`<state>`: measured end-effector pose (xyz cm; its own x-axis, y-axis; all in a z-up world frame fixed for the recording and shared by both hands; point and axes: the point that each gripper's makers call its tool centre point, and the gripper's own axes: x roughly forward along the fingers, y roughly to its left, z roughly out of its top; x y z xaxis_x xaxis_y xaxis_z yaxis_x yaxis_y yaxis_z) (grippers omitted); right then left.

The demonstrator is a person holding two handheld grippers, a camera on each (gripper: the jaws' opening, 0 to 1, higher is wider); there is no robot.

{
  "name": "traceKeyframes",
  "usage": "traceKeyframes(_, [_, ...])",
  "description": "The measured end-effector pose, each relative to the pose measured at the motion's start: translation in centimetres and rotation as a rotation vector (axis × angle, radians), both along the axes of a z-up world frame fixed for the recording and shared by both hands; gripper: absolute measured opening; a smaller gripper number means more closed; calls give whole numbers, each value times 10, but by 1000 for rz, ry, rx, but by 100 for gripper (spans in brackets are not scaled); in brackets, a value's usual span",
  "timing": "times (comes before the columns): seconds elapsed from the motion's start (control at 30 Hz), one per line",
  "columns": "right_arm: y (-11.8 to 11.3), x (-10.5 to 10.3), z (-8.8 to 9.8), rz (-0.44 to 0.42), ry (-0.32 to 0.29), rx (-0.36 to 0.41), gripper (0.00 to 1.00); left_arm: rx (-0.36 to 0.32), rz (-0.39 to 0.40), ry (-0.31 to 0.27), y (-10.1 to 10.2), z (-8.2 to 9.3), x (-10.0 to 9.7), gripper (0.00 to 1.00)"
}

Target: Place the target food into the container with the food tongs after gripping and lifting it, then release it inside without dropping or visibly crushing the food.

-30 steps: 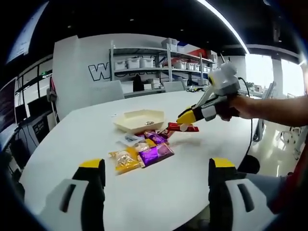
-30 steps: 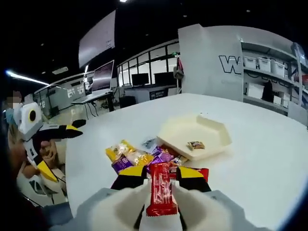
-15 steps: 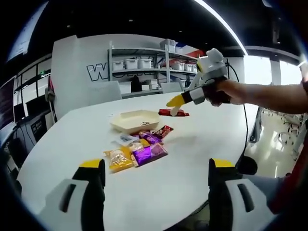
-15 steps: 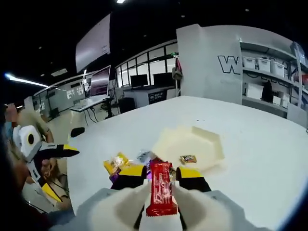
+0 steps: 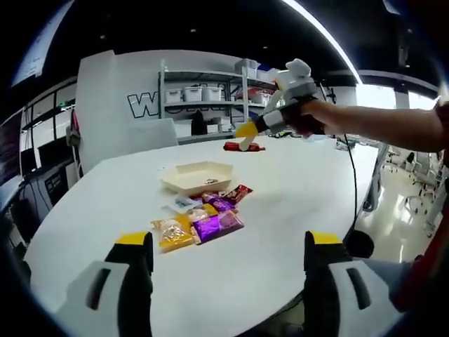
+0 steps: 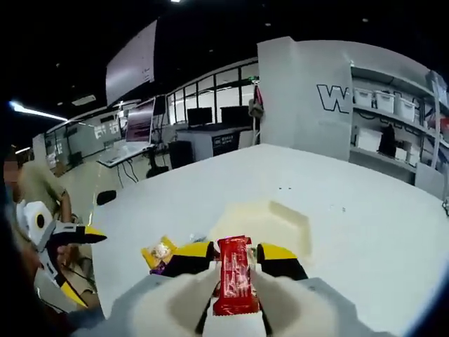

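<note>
My right gripper (image 6: 235, 251) is shut on a red snack packet (image 6: 234, 274) that stands upright between its jaws. It hangs well above the white table, with the cream tray (image 6: 280, 219) just beyond its tips. In the left gripper view, a hand holds that gripper (image 5: 247, 137) high over the table's far side. The red packet (image 5: 243, 147) sits in its jaws, above and beyond the tray (image 5: 196, 175). A small wrapped snack (image 5: 211, 181) lies in the tray. My left gripper (image 5: 229, 239) is open with nothing in it, near the table's front edge.
A pile of snack packets (image 5: 201, 220), purple, yellow and red, lies in front of the tray. A yellow packet (image 6: 157, 251) shows left of my right jaws. The left gripper (image 6: 85, 265) hangs off the table's side. Shelves with boxes (image 5: 210, 91) stand behind the white table (image 5: 280, 203).
My right gripper has lifted the red packet off the table and carried it up and farther away, over the tray's far side. The left gripper has stayed still and open.
</note>
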<state>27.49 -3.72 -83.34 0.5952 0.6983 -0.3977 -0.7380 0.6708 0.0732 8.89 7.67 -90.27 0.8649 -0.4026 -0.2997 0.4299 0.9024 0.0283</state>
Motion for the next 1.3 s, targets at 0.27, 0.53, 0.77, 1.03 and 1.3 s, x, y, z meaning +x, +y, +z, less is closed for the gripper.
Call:
traceKeyframes(0.27, [3,19,12,-19,44,27,19,-3,11,-2,4,8,-1,87])
traceKeyframes(0.53, [8,48,25,-33,29,-30,19,-7,22,-12,5,15,-2,87])
traceKeyframes(0.77, [23,62,52,-24,0,-55,19,1,19,-9,2,14,-2,87])
traceKeyframes(1.03, [32,71,55,-39,14,-62,19,3,5,-16,-3,14,-1,88])
traceKeyframes(1.3, [36,85,55,-65,32,-62,19,0,20,-27,5,20,1,87])
